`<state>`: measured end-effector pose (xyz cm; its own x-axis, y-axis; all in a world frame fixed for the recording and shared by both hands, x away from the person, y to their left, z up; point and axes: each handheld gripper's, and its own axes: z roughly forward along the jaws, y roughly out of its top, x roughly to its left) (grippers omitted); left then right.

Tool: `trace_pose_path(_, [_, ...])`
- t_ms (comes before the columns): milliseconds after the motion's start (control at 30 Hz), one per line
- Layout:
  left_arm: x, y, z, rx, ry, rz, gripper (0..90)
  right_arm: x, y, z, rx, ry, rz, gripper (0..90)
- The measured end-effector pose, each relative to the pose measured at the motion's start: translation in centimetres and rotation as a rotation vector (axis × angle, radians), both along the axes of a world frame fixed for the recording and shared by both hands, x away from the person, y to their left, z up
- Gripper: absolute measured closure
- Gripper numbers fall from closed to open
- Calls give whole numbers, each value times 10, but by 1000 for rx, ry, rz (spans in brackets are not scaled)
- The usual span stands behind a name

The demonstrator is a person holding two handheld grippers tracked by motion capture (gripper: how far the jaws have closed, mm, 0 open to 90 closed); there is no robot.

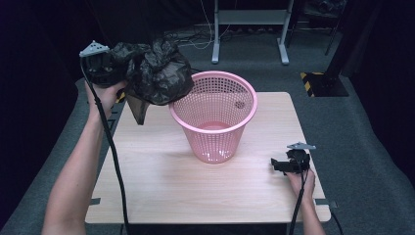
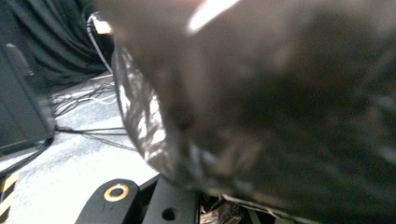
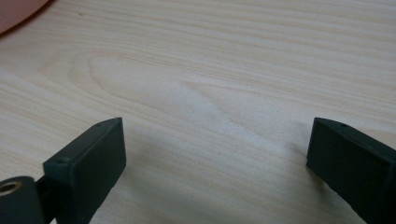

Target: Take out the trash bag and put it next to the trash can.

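A crumpled black plastic bag (image 1: pixel 157 72) hangs in the air beside the left rim of the pink mesh basket (image 1: pixel 215 139), which stands upright in the middle of the wooden table (image 1: pixel 171 186). My left gripper (image 1: pixel 126 72) is raised at the far left and shut on the bag. In the left gripper view the bag (image 2: pixel 280 116) is a dark blur close to the camera and hides the jaw tips. My right gripper (image 1: pixel 277 164) rests low on the table at the right, open, with bare wood between its fingers (image 3: pixel 93 158). A sliver of the basket (image 3: pixel 14 11) shows at the top left.
Behind the table is a grey floor with loose cables (image 1: pixel 200 41) and the legs of a metal frame (image 1: pixel 249 29). A yellow-and-black striped base (image 1: pixel 318 81) stands at the back right. Dark curtains (image 2: pixel 46 42) close off the left side.
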<state>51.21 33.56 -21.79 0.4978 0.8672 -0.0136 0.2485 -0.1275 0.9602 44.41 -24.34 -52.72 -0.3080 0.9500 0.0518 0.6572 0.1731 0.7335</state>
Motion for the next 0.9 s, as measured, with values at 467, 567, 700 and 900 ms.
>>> trace_pose_path(467, [-1,24,-14,12,33,108,857,0,0,0,-4,-1,-1,41])
trace_pose_path(567, [0,30,-18,1,40,121,857,0,0,0,-5,-1,-1,42])
trace_pose_path(700, [-1,35,-25,3,50,134,857,0,0,0,-5,-1,-2,44])
trace_pose_path(900, [-1,42,-37,6,69,159,856,0,1,0,-7,-1,-2,45])
